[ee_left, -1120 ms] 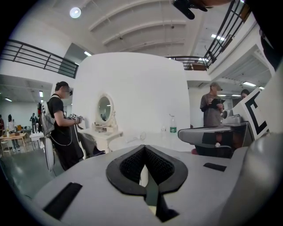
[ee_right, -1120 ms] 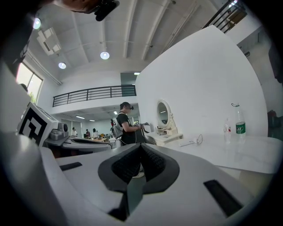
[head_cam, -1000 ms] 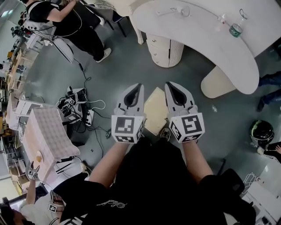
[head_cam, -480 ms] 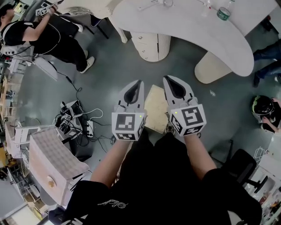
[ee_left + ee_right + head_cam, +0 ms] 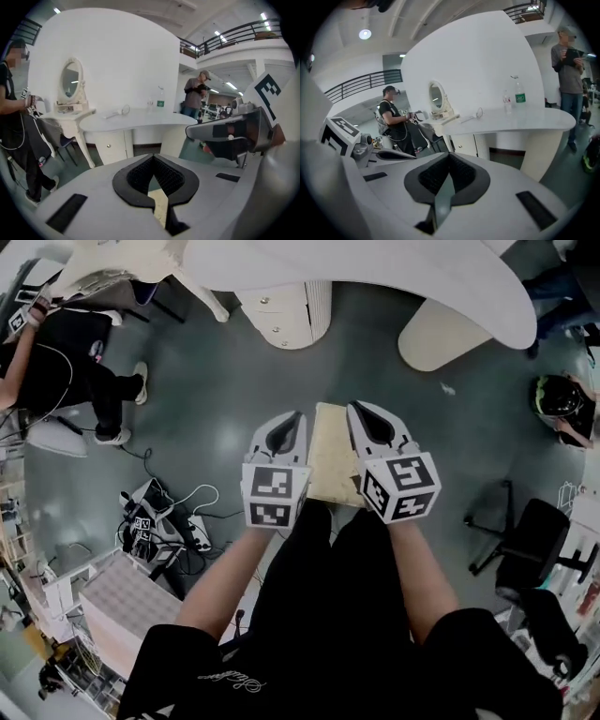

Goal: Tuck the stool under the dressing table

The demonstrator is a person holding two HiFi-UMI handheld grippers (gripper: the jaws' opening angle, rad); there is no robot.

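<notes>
A white, curve-topped dressing table (image 5: 394, 277) fills the upper edge of the head view, carried on a drawer pedestal (image 5: 281, 315) at one side and a round leg (image 5: 433, 336) at the other. The grey floor (image 5: 206, 427) spreads below it. A person in black (image 5: 56, 381) stands at the far left, and a black office chair (image 5: 534, 540) sits at the right.

The cream, square-topped stool (image 5: 333, 460) stands on the floor just in front of the wearer's legs, facing the gap between pedestal and leg. It is not under the table, and bare floor shows between the two.

The left gripper (image 5: 294, 416) and right gripper (image 5: 356, 409) are held side by side, one at each side of the stool, both pointing toward the table. Whether either touches the stool cannot be told. In the left gripper view the jaws of the left gripper (image 5: 151, 158) meet at the tips with nothing between them. The right gripper (image 5: 449, 155) likewise has its jaws together and empty.

A clear bottle (image 5: 519, 96) with a green label stands on the table's worktop, near a hand mirror (image 5: 117, 111) lying flat there.
</notes>
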